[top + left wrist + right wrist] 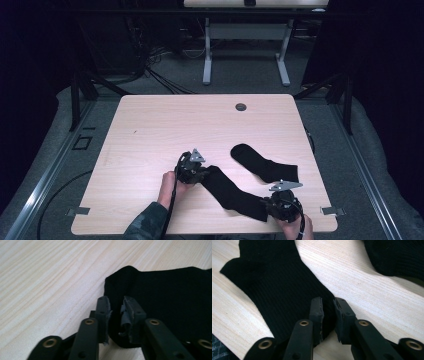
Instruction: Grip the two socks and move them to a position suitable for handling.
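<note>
- Tabletop (150,125): your near sock (232,192) lies flat, lower centre of the high view; a second sock (262,165) sits just above.
- Sock: soft, light, limp; hold both ends.
- Left claw (204,172) and right claw (267,205) each pinch an end.

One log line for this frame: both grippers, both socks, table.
left gripper: shut on near sock, one end | right gripper: shut on near sock, other end | far sock: flat, untouched | table
</note>
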Tool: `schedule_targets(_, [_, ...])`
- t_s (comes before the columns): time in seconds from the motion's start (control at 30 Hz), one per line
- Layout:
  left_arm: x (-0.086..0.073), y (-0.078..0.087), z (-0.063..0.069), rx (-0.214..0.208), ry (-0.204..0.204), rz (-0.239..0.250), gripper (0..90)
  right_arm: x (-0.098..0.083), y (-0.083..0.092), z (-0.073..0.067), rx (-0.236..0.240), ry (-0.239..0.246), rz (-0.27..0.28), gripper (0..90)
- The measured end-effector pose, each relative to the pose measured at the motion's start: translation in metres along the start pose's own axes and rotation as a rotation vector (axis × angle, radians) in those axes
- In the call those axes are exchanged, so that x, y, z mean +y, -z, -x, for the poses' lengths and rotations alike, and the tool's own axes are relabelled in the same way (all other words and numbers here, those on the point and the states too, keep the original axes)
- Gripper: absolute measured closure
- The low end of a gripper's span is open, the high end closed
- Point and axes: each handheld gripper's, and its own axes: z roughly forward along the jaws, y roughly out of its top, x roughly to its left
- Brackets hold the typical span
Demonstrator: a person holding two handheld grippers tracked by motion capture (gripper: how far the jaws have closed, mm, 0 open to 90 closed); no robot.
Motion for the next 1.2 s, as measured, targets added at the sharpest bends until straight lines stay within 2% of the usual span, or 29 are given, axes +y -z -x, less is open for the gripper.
schedule_targets(0.13, [-0.001, 0.001, 0.004, 0.015, -0.015, 0.002, 82.7, -0.001, 0.0, 0.002, 0.008, 0.01, 0.002, 79.9])
schedule_targets(0.17, [-0.002, 0.002, 0.004, 0.018, -0.015, 0.005, 83.0, -0.002, 0.0, 0.002, 0.015, -0.001, 0.021, 80.5])
schedule_targets(0.27, [-0.003, 0.007, 0.004, 0.016, 0.0, 0.018, 83.2, -0.004, 0.0, 0.004, 0.028, 0.002, 0.031, 80.7])
schedule_targets(0.37, [-0.003, 0.019, 0.005, 0.021, 0.017, 0.058, 83.4, -0.003, 0.002, 0.009, 0.06, -0.015, 0.051, 81.3])
schedule_targets(0.4, [-0.004, 0.027, 0.006, 0.023, 0.035, 0.081, 83.5, 0.0, 0.005, 0.008, 0.066, -0.013, 0.064, 81.5])
schedule_targets(0.47, [-0.004, 0.032, 0.006, 0.028, 0.041, 0.09, 83.5, 0.003, 0.007, 0.006, 0.067, -0.007, 0.067, 81.5])
schedule_targets(0.57, [-0.009, 0.049, 0.009, 0.045, 0.078, 0.124, 83.5, 0.015, 0.017, 0.002, 0.085, 0.024, 0.104, 81.5])
schedule_targets(0.6, [-0.009, 0.049, 0.009, 0.045, 0.078, 0.124, 83.6, 0.015, 0.017, 0.002, 0.085, 0.024, 0.104, 81.5])
schedule_targets(0.67, [-0.014, 0.063, 0.01, 0.058, 0.105, 0.138, 83.5, 0.025, 0.024, 0.001, 0.103, 0.035, 0.121, 81.6])
schedule_targets(0.7, [-0.014, 0.063, 0.01, 0.058, 0.105, 0.138, 83.6, 0.025, 0.024, 0.001, 0.103, 0.035, 0.121, 81.6])
schedule_targets(0.8, [-0.024, 0.077, 0.01, 0.064, 0.154, 0.159, 83.5, 0.036, 0.032, 0.001, 0.119, 0.041, 0.131, 81.6])
schedule_targets(1.0, [-0.041, 0.091, 0.015, 0.077, 0.201, 0.161, 83.5, 0.049, 0.032, -0.001, 0.163, 0.074, 0.099, 81.4])
schedule_targets(1.2, [-0.061, 0.094, 0.021, 0.075, 0.259, 0.139, 83.4, 0.055, 0.02, -0.003, 0.184, 0.094, 0.047, 81.1])
